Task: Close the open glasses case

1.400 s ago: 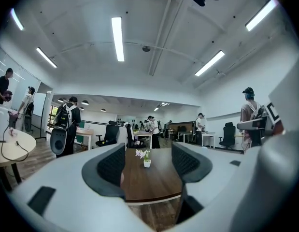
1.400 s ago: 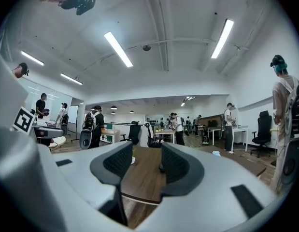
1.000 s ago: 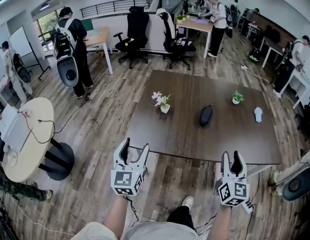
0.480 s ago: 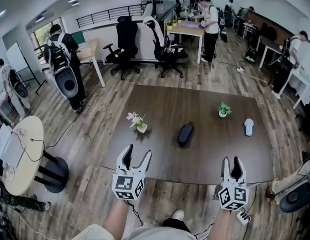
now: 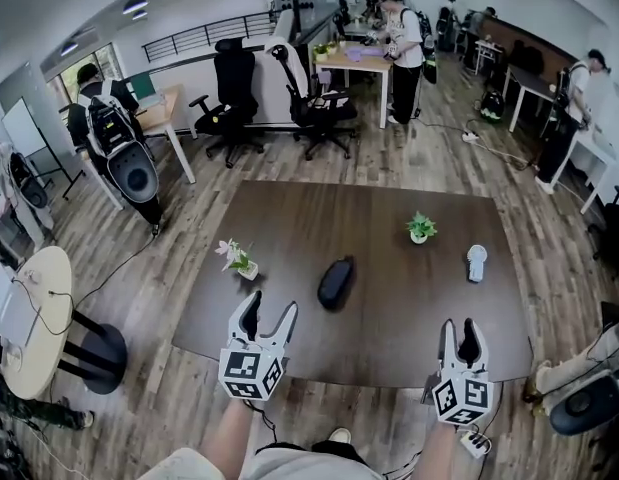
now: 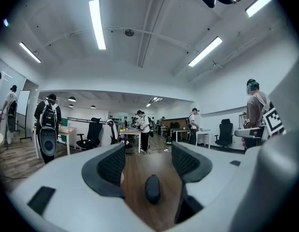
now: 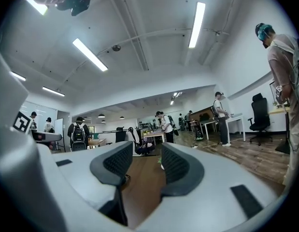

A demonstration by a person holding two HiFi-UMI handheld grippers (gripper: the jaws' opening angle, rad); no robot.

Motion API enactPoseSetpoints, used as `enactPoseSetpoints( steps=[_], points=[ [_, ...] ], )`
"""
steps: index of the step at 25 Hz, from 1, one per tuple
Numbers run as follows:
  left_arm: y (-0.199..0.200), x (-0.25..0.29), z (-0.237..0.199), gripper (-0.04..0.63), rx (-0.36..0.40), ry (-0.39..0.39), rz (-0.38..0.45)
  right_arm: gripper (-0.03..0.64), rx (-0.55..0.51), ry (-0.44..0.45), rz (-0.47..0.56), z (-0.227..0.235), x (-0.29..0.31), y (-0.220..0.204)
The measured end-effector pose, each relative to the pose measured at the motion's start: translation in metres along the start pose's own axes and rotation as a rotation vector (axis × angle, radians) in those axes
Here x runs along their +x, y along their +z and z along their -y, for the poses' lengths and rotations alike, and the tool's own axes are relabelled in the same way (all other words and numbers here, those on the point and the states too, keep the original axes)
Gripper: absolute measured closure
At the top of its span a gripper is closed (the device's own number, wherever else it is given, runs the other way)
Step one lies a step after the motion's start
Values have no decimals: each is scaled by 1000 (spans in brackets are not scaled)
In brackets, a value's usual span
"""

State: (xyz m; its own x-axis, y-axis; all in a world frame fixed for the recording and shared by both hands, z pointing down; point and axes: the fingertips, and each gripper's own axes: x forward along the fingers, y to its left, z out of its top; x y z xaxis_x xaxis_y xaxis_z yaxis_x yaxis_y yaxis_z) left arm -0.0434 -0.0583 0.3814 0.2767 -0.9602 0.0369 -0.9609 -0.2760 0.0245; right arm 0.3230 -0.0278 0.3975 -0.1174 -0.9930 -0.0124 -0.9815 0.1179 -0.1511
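A dark oval glasses case lies near the middle of a dark brown rectangular wooden table, just toward 8 o'clock of the table's centre. From the head view it cannot be told whether its lid stands open. It is flanked by a small pot of pink and white flowers at its 9 o'clock, a small green plant in a white pot at its 2 o'clock, and a small white object at its 3 o'clock, all well apart from it.

The left gripper is held level at the table's near edge with the case at its 1 o'clock. Its jaws are spread wide and nothing is clasped between them. In the left gripper view the case is framed in the gap between the pads, so the gripper is judged to be lined up on it for an approach. The right gripper is held level with the case at its 10 o'clock. Its jaws are likewise apart and empty, probably kept ready to steady the case.

No brand or lettering can be read on the case. Only black and white square markers are seen on the grippers' cubes.
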Motion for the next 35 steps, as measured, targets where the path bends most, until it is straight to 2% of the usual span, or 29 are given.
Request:
enactPoseSetpoints(
  steps=[6,15,26,31,35],
  points=[
    [-6,17,13,290,-5,10,-16,428,23,17,1,19,15,-4],
    [-12,56,-17,290,-26,29,0,428,-9,52,-6,6,71,-4],
    [21,101,-110,290,-42,102,85,430,-99,121,34,-52,176,34],
    [18,110,-158,290,-82,133,111,428,-138,142,57,-82,213,37],
    [15,123,-178,290,-99,138,119,428,-158,164,59,-103,234,35]
  ],
)
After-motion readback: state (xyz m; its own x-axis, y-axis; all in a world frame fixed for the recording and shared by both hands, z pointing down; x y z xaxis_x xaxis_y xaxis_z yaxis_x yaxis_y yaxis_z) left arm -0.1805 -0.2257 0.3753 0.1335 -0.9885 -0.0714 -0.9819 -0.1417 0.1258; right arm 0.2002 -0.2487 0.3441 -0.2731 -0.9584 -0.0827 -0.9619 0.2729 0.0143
